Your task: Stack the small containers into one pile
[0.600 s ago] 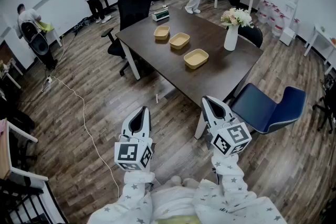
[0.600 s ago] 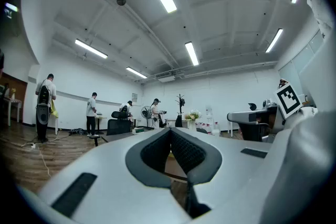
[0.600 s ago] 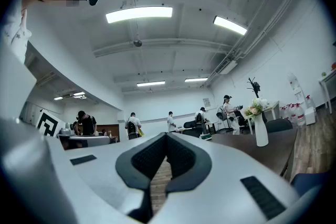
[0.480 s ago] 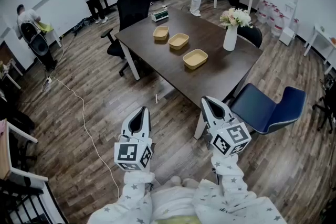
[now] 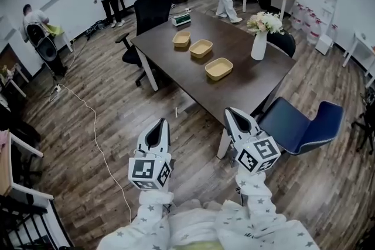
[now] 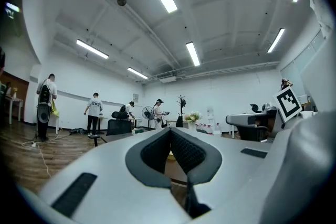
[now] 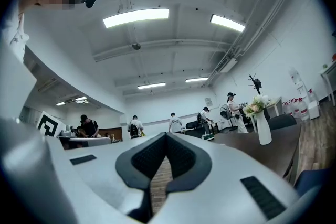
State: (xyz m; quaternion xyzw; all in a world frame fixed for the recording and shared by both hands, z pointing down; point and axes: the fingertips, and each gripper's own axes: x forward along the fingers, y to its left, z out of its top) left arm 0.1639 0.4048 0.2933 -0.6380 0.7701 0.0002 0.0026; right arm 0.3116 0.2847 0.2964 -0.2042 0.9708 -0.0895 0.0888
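Three small tan containers stand in a slanting row on the dark table, running from its far left toward its near right. They are the farthest container, the middle container and the nearest container. Each is a shallow oblong tray with rounded corners, open side up. The long axis of the nearer two lies roughly crosswise to the row (the farthest is too small to be sure of). They stand apart from one another, none inside another, and each shows only its own bare floor.

To their right, near the table's edge, an upright white vase holds a bunch of pale flowers. A small green-and-white box lies at the table's far end. A black office chair stands at the far left side and a blue chair by the near right corner.

Both grippers hang low over the wooden floor, well apart from the table, with their noses pointing toward it. The left gripper has its jaws brought together at the tips with nothing between them, as its own view shows. The right gripper is likewise closed on nothing. Its view looks past the pads to the vase and the table edge.
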